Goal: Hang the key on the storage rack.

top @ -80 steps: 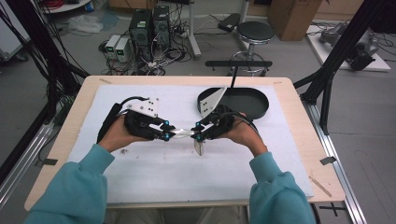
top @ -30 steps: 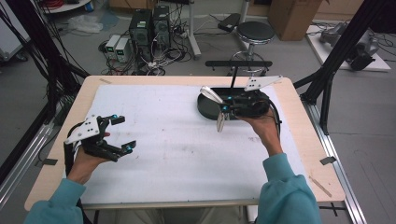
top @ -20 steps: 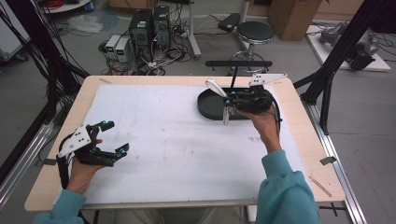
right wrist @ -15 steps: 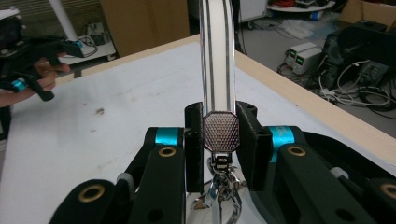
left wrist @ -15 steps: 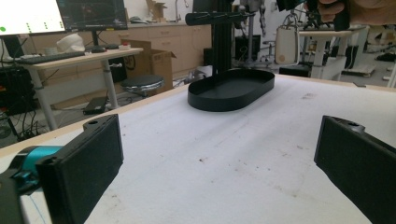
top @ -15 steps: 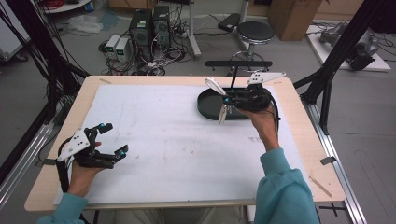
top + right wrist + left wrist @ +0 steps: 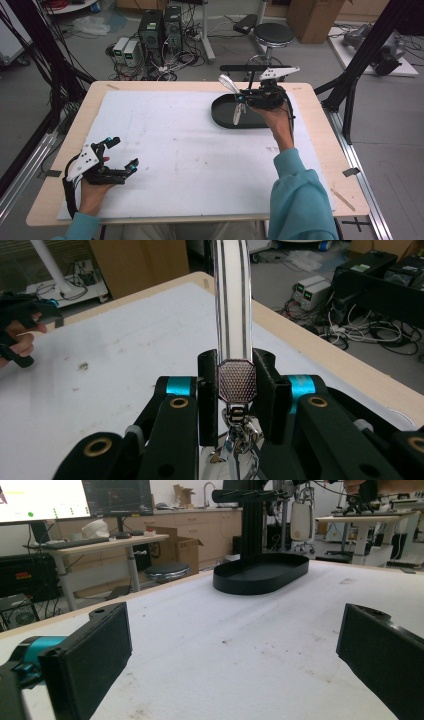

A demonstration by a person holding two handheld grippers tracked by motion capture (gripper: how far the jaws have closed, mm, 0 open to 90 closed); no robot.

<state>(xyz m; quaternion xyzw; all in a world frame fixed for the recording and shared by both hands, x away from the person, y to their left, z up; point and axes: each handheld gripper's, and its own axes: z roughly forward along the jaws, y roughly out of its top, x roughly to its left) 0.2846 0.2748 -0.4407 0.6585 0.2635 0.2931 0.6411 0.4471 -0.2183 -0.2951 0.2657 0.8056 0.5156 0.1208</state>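
Note:
A pair of shiny metal tongs [image 7: 236, 114] hangs over the black oval tray [image 7: 220, 113] at the table's far right, one arm pointing up-left and the other down. My right gripper [image 7: 241, 96] is shut on them. In the right gripper view the pads [image 7: 207, 390] clamp the tongs [image 7: 233, 300] near a textured end. My left gripper [image 7: 123, 153] rests low at the front left corner, open and holding nothing. In the left gripper view its jaws stand wide apart over the white mat [image 7: 235, 645], with the tray [image 7: 260, 578] far ahead.
A white mat [image 7: 180, 145] covers the wooden table [image 7: 327, 150]. Black frame posts [image 7: 360, 65] rise beside the right edge. A stool [image 7: 272, 36] and computer boxes [image 7: 160, 25] stand on the floor beyond the far edge.
Both grippers were together at the table's middle on the tongs. The left let go, opened and drew back to the front left, sinking. The right carried the tongs over the tray.

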